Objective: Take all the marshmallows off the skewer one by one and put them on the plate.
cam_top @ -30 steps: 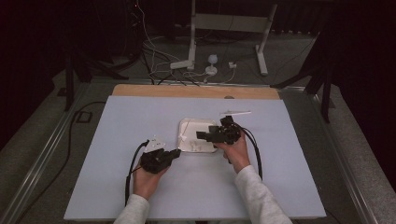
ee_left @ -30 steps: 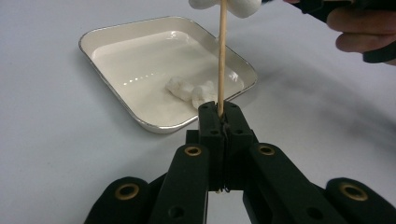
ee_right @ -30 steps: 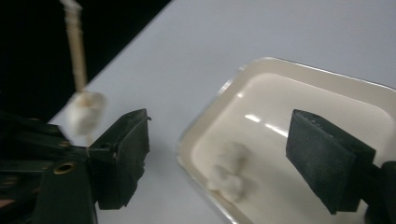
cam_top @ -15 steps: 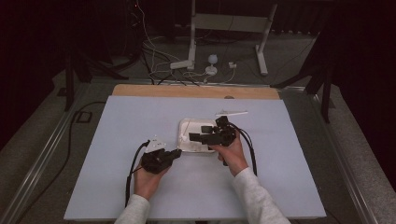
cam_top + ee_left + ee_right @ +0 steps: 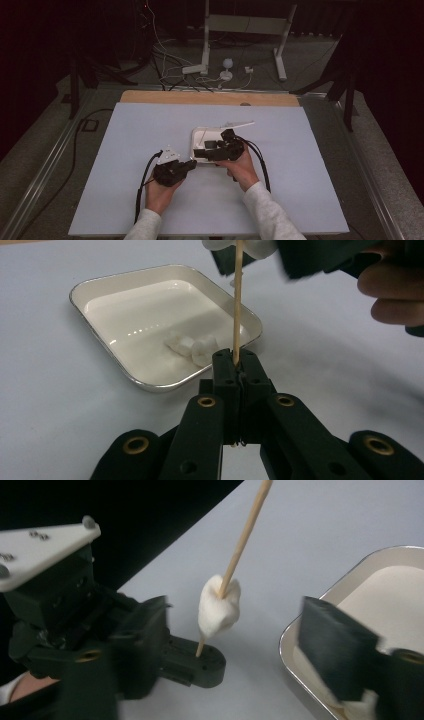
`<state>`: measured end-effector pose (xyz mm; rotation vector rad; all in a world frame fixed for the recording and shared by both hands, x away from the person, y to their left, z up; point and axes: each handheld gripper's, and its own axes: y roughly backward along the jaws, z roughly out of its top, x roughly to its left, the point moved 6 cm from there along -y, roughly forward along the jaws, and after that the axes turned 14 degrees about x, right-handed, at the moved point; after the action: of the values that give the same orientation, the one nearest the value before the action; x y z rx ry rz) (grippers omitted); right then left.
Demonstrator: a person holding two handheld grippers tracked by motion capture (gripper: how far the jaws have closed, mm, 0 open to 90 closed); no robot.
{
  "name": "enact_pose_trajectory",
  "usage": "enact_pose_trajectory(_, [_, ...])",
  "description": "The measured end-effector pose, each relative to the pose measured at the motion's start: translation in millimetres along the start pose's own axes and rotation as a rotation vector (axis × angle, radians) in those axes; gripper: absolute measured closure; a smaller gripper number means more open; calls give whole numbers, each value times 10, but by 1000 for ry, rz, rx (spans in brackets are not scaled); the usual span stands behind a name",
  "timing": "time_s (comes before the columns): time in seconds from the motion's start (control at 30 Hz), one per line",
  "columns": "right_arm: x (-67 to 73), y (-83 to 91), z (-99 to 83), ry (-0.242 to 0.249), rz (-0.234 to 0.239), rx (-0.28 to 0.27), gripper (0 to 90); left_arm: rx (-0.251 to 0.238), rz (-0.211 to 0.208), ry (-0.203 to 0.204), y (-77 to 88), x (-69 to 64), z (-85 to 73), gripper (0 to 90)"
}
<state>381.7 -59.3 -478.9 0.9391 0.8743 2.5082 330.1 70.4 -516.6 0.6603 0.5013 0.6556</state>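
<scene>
On the pale blue table top [image 5: 125, 150], toward the person's left, the left gripper [image 5: 187, 166] rests low in the left hand [image 5: 160, 192], its jaws pressed tight together on the bottom end of a thin wooden skewer [image 5: 237, 305]. Seen from the left gripper view, the skewer stands nearly upright out of the closed jaws and runs up past the top of the frame. A white marshmallow [image 5: 219, 607] is threaded on the skewer a little above the left gripper's tip, apart from the jaws, as the right gripper view shows.

Just right of the left gripper lies a shallow white tray [image 5: 196, 136] with a metal rim, flat on the table. Several more marshmallows [image 5: 192, 346] sit together inside it, near the edge closest to the skewer.

Farther right, the right gripper [image 5: 205, 150] is held by the right hand [image 5: 242, 167] over the tray, pointing toward the left gripper. Its jaws have just been closing but stand apart; the speared marshmallow hangs between them, and neither pad touches it.
</scene>
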Motion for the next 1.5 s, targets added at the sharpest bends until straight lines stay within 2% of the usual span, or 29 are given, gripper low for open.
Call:
enact_pose_trajectory(0.2, [17,-35,-5,7,11,2,545,-7,-4,-11,2,-13,6,900])
enact_pose_trajectory(0.3, [21,-27,8,-6,30,-13,636,-4,-4,-16,-6,-22,2,900])
enact_pose_trajectory(0.4, [40,-35,1,-8,58,-3,736,-3,-5,-21,-10,-28,4,900])
enact_pose_trajectory(0.5, [47,-23,-3,-8,65,-5,771,-4,-1,-29,-6,-23,0,900])
enact_pose_trajectory(0.7, [35,53,6,-15,57,-24,794,6,1,-59,-10,-27,-21,900])
enact_pose_trajectory(0.73, [29,74,12,-17,55,-31,798,19,5,-63,-23,-26,-34,900])
enact_pose_trajectory(0.83, [-36,242,73,-53,63,-105,804,31,-4,-57,-43,-10,-81,900])
enact_pose_trajectory(0.87, [-60,300,87,-56,52,-114,805,25,-7,-64,-37,-18,-74,900])
enact_pose_trajectory(1.0, [-73,402,103,-36,35,-100,804,24,-13,-79,-56,-61,-50,900])
enact_pose_trajectory(1.2, [-116,480,130,-54,38,-129,807,32,4,-89,-41,-36,-65,900])
enact_pose_trajectory(1.3, [-122,505,142,-50,23,-129,809,36,9,-95,-45,-36,-67,900])
enact_pose_trajectory(1.33, [-126,517,149,-49,17,-134,810,43,17,-96,-48,-30,-72,900])
enact_pose_trajectory(1.37, [-129,537,159,-54,15,-150,815,73,48,-101,-67,-4,-103,900])
enact_pose_trajectory(1.43, [-173,686,203,-92,35,-236,818,74,44,-62,-68,57,-153,900])
enact_pose_trajectory(1.47, [-191,757,215,-94,33,-255,818,65,45,-52,-44,79,-149,900])
enact_pose_trajectory(1.5, [-196,801,215,-83,16,-250,817,47,38,-46,-12,87,-129,900])
